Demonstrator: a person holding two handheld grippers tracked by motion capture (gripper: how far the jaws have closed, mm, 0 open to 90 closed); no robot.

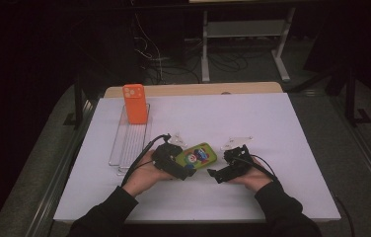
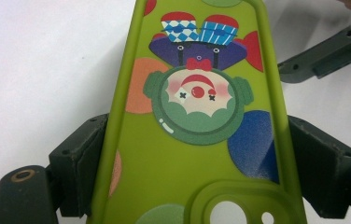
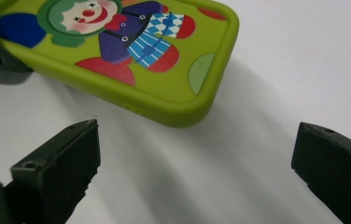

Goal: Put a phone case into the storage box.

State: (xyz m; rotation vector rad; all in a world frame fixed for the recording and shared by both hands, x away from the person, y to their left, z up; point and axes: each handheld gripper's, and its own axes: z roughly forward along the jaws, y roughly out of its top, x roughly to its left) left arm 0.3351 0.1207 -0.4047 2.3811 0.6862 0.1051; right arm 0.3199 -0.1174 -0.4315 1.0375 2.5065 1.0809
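A lime green phone case with a clown picture [image 1: 198, 156] is held a little above the white table, with my left gripper [image 1: 181, 167] shut on its camera-hole end. In the left gripper view the green case [image 2: 197, 130] runs up between both black jaws, clown upside down. My right gripper [image 1: 217, 174] stands open just right of the case, nothing between its jaws. In the right gripper view the green case [image 3: 131, 51] lies ahead at upper left, its rounded corner beyond my open right gripper [image 3: 197, 163].
An orange phone case [image 1: 135, 103] stands upright at the far end of a clear slotted rack [image 1: 129, 143] on the left of the white table [image 1: 252, 123]. A desk frame and cables sit beyond the table's far edge.
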